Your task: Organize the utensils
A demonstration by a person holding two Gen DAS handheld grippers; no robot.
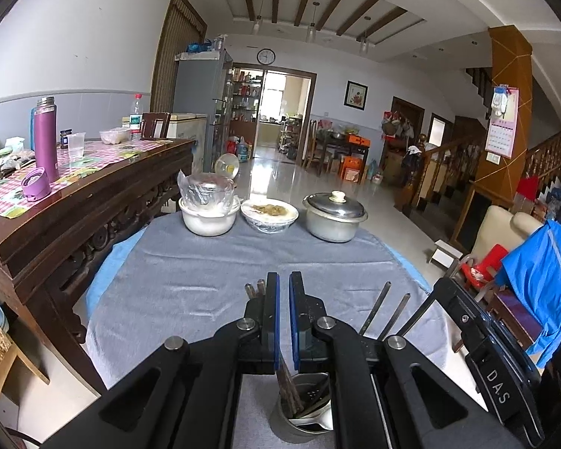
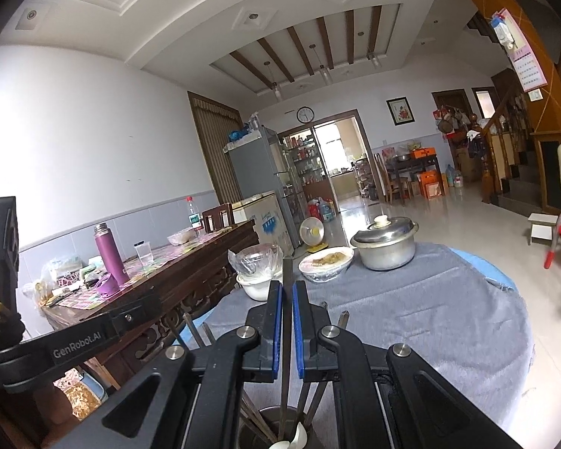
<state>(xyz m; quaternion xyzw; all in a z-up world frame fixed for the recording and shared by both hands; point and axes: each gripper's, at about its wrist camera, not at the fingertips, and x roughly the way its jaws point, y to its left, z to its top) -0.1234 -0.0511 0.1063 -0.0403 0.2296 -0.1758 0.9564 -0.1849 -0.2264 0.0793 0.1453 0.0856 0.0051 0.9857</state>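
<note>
Both claws are hanging over the holder (image 2: 280, 430) on the tabletop (image 1: 205, 280): our right claw (image 2: 288, 288) is pinching a chopstick (image 2: 286, 336), our left claw (image 1: 284, 280) is nearly closed, apparently empty. Tilting could be tipping the holder; a slack grip could drop the chopstick.
</note>
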